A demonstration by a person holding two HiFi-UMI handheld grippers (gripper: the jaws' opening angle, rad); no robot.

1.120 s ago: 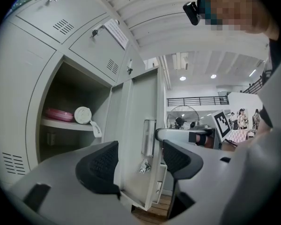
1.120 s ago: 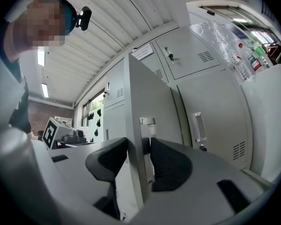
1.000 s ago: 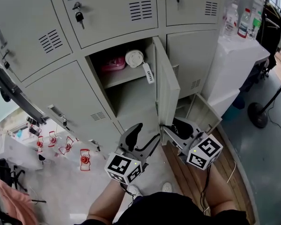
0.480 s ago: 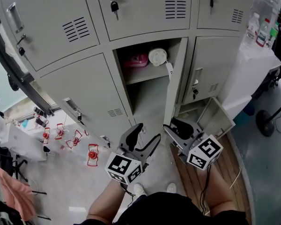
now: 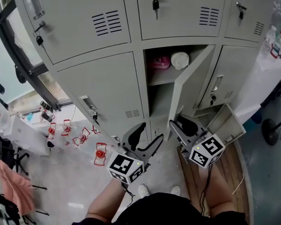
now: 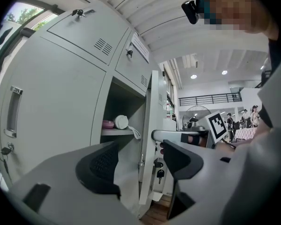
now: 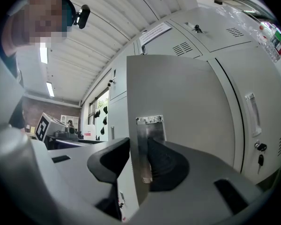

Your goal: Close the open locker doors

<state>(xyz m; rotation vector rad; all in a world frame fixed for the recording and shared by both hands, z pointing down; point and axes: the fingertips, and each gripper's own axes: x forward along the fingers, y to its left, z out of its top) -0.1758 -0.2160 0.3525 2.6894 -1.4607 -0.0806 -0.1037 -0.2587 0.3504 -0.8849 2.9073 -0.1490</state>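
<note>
Since a second earlier the door [image 5: 192, 83] had swung nearer its locker [image 5: 157, 100], my right claw [image 5: 178, 123] closing to pinch its upright free edge, still out front-right of the locker; left claw [image 5: 147, 135] spread, empty.

hidden: locker door [image 5: 189, 88] lower edge behind right tool [image 5: 177, 122] | cut off: bottles [image 5: 277, 43]

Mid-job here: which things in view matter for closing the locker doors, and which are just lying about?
For the job:
- middle locker door, partly open, its edge between the jaws of the right gripper, which have just been closing
- lower right locker door, open

Lying about:
- pink box
- white roll
- bottles
- small red items
</note>
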